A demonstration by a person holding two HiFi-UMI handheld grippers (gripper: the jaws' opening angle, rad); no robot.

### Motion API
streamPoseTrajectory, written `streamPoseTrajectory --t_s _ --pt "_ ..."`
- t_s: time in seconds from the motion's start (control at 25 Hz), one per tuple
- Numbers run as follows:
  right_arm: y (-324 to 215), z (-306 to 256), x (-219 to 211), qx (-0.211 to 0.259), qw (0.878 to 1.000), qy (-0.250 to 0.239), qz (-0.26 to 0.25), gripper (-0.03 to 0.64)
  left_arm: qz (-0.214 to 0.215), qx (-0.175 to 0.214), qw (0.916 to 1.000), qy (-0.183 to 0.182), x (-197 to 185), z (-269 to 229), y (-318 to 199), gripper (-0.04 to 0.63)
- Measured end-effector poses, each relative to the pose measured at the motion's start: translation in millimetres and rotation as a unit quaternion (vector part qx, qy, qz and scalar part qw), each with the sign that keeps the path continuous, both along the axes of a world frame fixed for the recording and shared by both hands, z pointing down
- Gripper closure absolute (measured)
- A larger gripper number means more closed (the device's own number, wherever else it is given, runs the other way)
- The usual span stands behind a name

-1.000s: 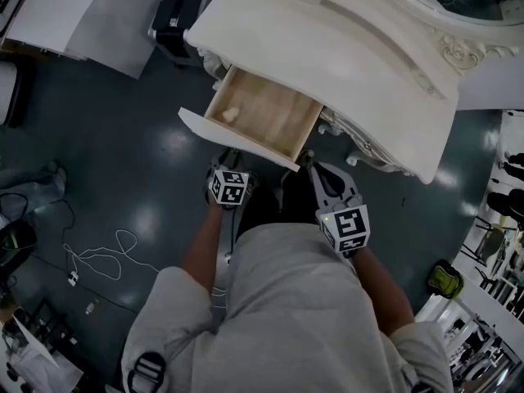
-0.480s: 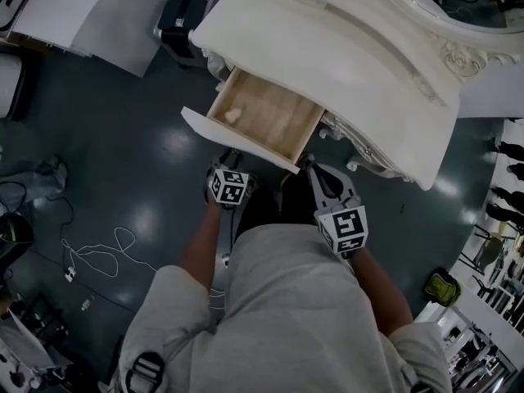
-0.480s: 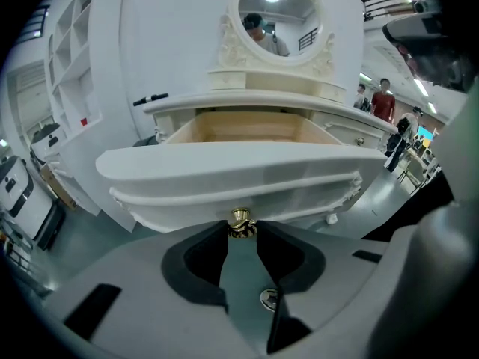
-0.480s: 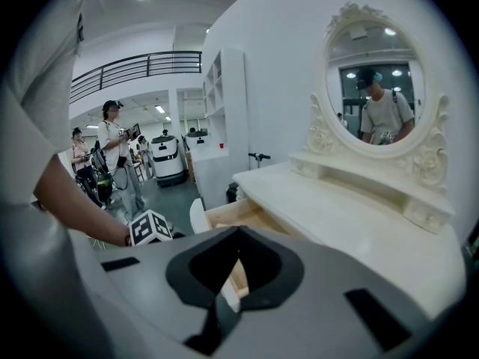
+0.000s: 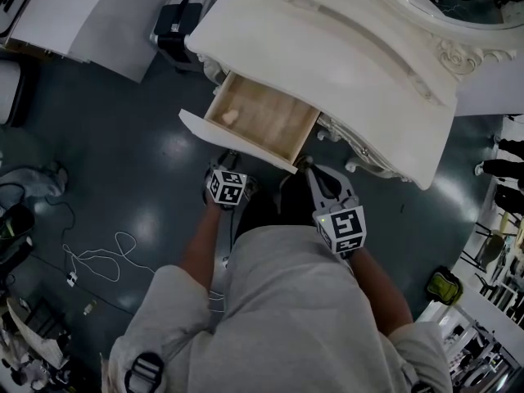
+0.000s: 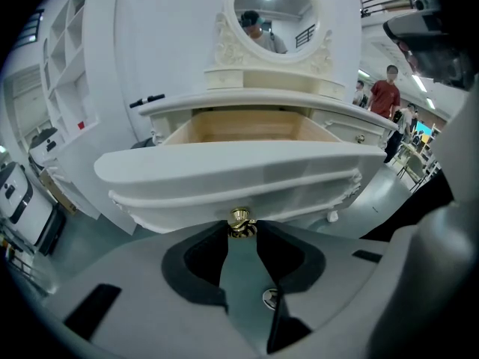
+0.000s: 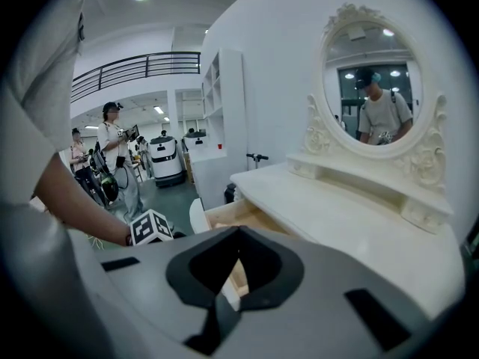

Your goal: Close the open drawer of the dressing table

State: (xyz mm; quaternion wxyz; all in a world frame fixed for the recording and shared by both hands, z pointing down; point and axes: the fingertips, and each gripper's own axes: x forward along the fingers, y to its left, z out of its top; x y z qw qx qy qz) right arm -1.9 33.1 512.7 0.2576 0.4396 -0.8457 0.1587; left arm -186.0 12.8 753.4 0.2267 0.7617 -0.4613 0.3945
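Observation:
The white dressing table (image 5: 327, 47) has one drawer (image 5: 262, 121) pulled out, its wooden inside showing and a small pale lump (image 5: 230, 115) in the left corner. My left gripper (image 5: 232, 155) is at the drawer's white front panel (image 6: 232, 170). Its jaws stand slightly apart, and the brass knob (image 6: 240, 218) sits right at the gap between the tips of the left gripper (image 6: 241, 229). My right gripper (image 5: 304, 164) is near the drawer's right front corner, and the right gripper (image 7: 239, 232) is shut with nothing held. Past it I see the drawer (image 7: 224, 217) side-on.
A black and white machine (image 5: 176, 19) stands left of the table on the dark floor. A white cable (image 5: 102, 256) lies at the lower left, and a green item (image 5: 444, 283) at the lower right. The oval mirror (image 7: 370, 96) reflects a person. Other people (image 7: 116, 148) stand far off.
Only the head view shifts a little. The drawer and both grippers stay where they were.

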Motion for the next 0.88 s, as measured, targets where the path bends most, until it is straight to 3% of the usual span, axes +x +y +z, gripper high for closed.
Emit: streamPoseTrajectory --t_s 0.88 --pt "-10 0 10 0.000 1.000 0.000 0.009 0.601 0.005 0.000 1.0000 -0.004 8 0 -11 0.469"
